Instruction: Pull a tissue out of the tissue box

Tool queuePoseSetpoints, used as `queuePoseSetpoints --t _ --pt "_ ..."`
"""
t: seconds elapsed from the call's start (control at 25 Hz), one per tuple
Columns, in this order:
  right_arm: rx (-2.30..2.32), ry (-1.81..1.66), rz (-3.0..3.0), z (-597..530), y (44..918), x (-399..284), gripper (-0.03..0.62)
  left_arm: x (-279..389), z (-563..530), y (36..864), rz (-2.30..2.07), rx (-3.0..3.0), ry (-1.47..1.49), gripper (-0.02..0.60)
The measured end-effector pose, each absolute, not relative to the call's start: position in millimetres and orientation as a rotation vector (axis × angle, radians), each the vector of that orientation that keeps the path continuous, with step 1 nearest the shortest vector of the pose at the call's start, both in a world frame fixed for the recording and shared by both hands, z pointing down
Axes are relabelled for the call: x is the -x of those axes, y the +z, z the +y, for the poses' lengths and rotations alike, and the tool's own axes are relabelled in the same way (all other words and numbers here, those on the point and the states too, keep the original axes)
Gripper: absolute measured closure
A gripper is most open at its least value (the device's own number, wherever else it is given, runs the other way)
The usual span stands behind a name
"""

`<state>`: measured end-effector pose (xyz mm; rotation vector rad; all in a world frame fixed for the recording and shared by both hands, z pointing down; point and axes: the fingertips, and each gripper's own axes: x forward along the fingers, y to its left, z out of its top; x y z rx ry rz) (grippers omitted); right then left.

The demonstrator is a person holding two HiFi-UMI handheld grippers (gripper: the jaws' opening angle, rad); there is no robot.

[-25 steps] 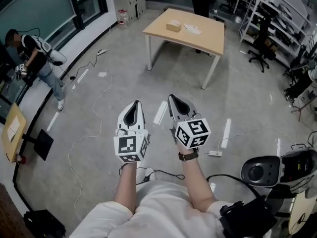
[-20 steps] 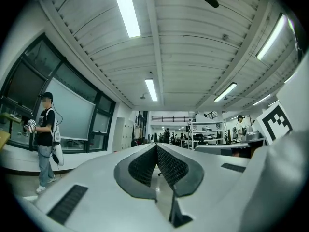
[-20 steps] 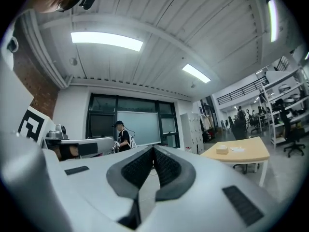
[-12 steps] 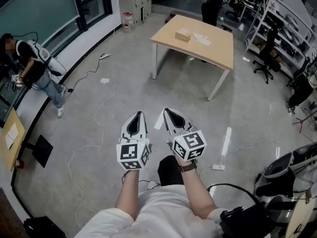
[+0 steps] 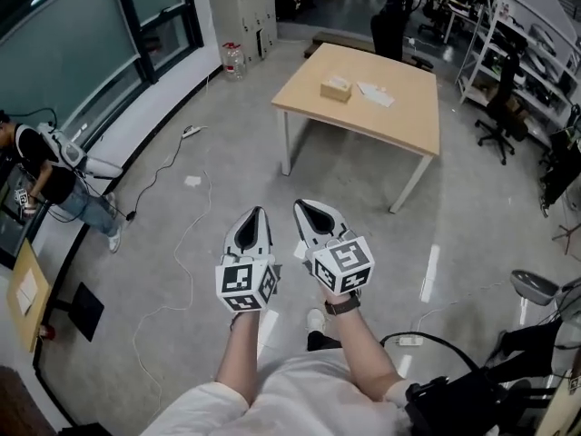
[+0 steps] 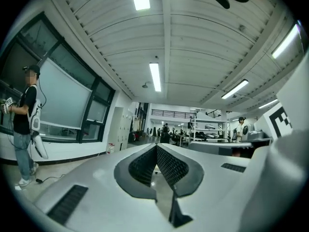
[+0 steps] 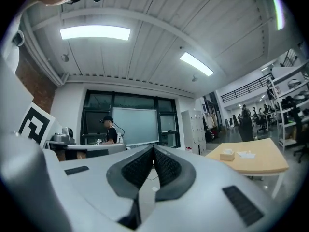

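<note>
Tan wooden table on white legs (image 5: 399,125) stands far ahead across the grey concrete floor (image 5: 481,198). On its far side sits the small beige cardboard tissue box (image 5: 336,88), with a loose white tissue sheet (image 5: 375,94) lying just to its right. Both claws are level and side by side, near the person's body and well apart from that box. White left gripper (image 5: 253,214) has its jaws pressed together, nothing between the ribbed dark pads. White right gripper (image 5: 307,209) is the same, jaws together and empty. In the right gripper view the box shows off to the right of the jaws, far away on the tabletop. Far left, by the dark windows, another person in a black top (image 5: 50,184) stands.
</note>
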<state>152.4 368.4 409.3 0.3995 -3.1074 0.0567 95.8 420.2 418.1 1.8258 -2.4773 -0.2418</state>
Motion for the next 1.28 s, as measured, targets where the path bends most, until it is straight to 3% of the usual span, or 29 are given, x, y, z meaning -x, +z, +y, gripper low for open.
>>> queuePoseSetpoints --t 0.4,0.88,1.28 --pt "-0.45 0.125 -3.09 195 417 -123 0.592 -72 258 423 -2.459 -1.845 -0.182 0.598" --pt "-0.509 0.096 -3.095 125 413 -115 0.592 -51 187 422 -2.443 -1.89 -0.13 0.598" --pt "-0.576 0.093 -3.022 30 442 -32 0.592 31 93 445 -2.386 -1.935 -0.17 0.598"
